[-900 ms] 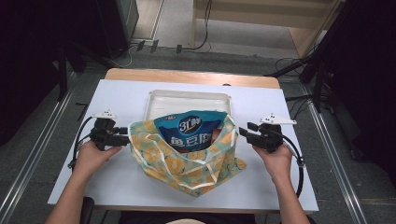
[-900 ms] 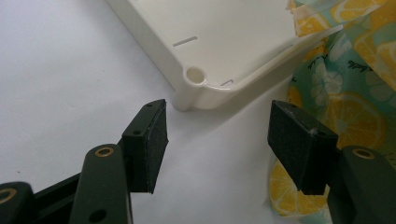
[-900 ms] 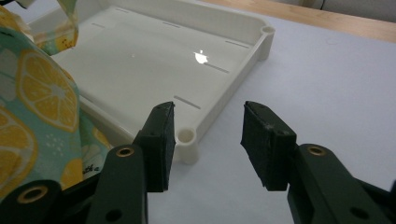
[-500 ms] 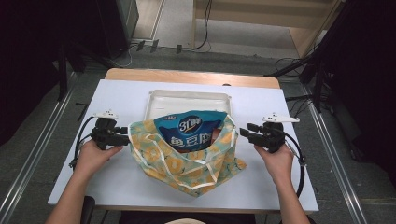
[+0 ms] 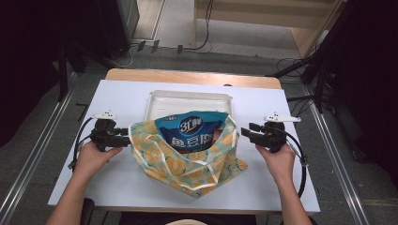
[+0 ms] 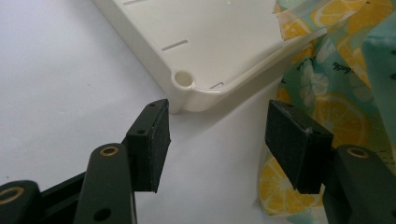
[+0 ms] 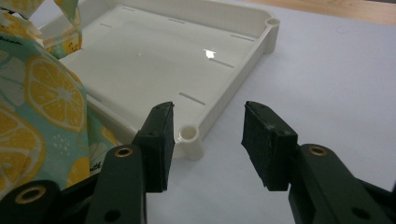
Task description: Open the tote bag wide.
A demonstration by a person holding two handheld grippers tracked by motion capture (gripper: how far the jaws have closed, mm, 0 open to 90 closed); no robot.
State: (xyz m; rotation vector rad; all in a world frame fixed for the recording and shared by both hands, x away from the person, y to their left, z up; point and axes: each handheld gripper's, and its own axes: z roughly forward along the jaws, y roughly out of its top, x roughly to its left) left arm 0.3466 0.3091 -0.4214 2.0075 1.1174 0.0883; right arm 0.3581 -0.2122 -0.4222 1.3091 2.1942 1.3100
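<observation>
1. The table point(image 5: 117, 103) carries a white cover; a strip of bare wood shows along its far edge.
2. A shallow white tray point(image 5: 187, 97) lies at the far centre of the table.
3. A lemon-print cloth bag point(image 5: 187, 161) lies just in front of the tray, its far edge overlapping the tray's near rim.
4. A blue snack packet point(image 5: 192, 131) sits in the mouth of the bag.
5. The left gripper point(image 5: 126, 136) is held at the left edge of the bag, jaws pointing toward it.
6. The right gripper point(image 5: 246, 131) is held just beside the right edge of the bag, jaws apart, nothing between them.
</observation>
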